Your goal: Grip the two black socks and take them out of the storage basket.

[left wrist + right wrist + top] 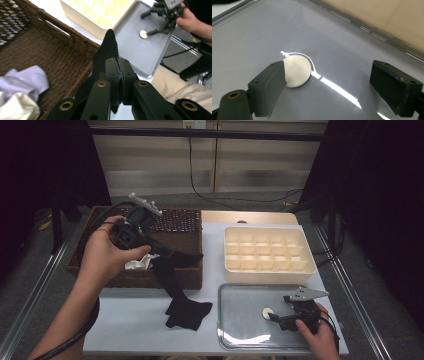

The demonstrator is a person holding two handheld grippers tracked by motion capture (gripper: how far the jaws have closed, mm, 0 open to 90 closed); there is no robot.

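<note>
Two grippers: left gripper [150, 245] pinches black sock [176, 282]; right gripper [279, 312] spread beside white disc [295, 71].
Risk: sock may snag on wicker basket [185, 277] rim.

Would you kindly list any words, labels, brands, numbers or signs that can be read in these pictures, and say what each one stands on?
None: no readable word, number, brand or sign in any view.
The black sock, wicker basket, compartment box, metal tray and white disc are all unmarked.
Two small pale items on the rail at the top of the high view are too small and blurred to read.
</note>
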